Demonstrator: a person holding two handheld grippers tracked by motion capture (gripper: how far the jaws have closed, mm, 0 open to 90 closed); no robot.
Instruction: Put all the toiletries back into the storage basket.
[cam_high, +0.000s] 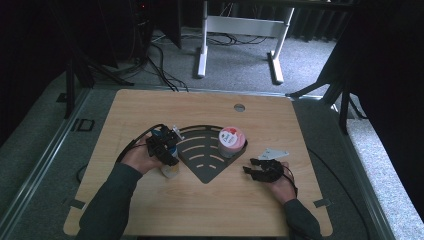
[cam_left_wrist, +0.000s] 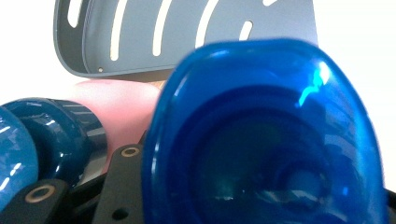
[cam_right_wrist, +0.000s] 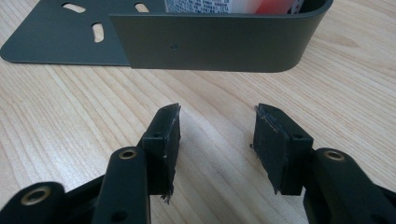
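- High view: the left gripper sits at the left edge of a dark fan-shaped slotted tray on a wooden table, with a blue object in its jaws. Just below it, a small pale round container stands on the table, touching the hand's side.
- High view: a pink-lidded tub stands on the tray's right part. The right gripper rests on the table just right of the tray, well apart from the left gripper.
- Left gripper view: a translucent blue cap-like piece is clamped between the jaws, close to the lens and blurred. A second blue ribbed piece lies at the left, with a fingertip behind it, and the slotted tray beyond.
- Right gripper view: the 2 jaws stand apart with bare table between them, pointing at the tray's curved wall; the tub's label peeks over it.
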